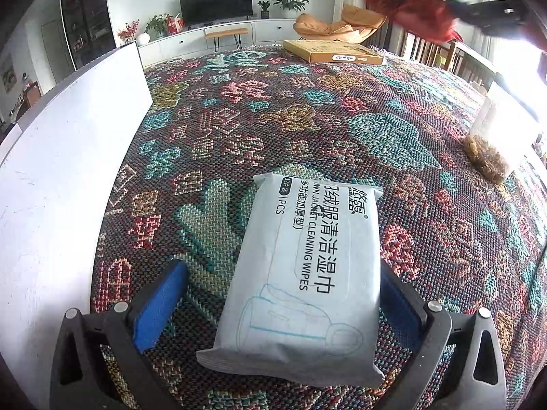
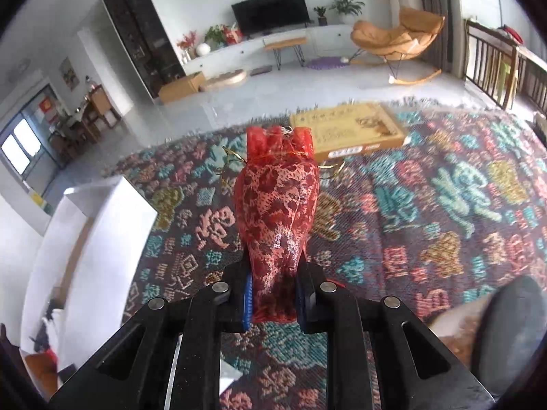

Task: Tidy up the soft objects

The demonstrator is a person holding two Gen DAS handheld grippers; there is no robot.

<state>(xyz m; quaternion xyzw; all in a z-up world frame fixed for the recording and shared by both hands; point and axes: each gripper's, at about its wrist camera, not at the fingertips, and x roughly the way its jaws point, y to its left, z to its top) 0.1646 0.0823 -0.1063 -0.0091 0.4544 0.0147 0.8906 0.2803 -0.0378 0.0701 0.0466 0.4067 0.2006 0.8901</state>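
The right gripper is clamped on the bottom of a red lace pouch, held above the patterned cloth with its long axis running straight away from the fingers and its gathered neck pointing toward the flat yellow box. The left gripper is spread wide around a pale blue wipes pack lying flat on the cloth, lengthwise between the fingers.

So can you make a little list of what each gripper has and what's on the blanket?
left gripper: open, fingers either side of the wipes pack
right gripper: shut on the red mesh pouch, held in the air
surface: patterned woven cloth
also there: flat yellow box, white bin
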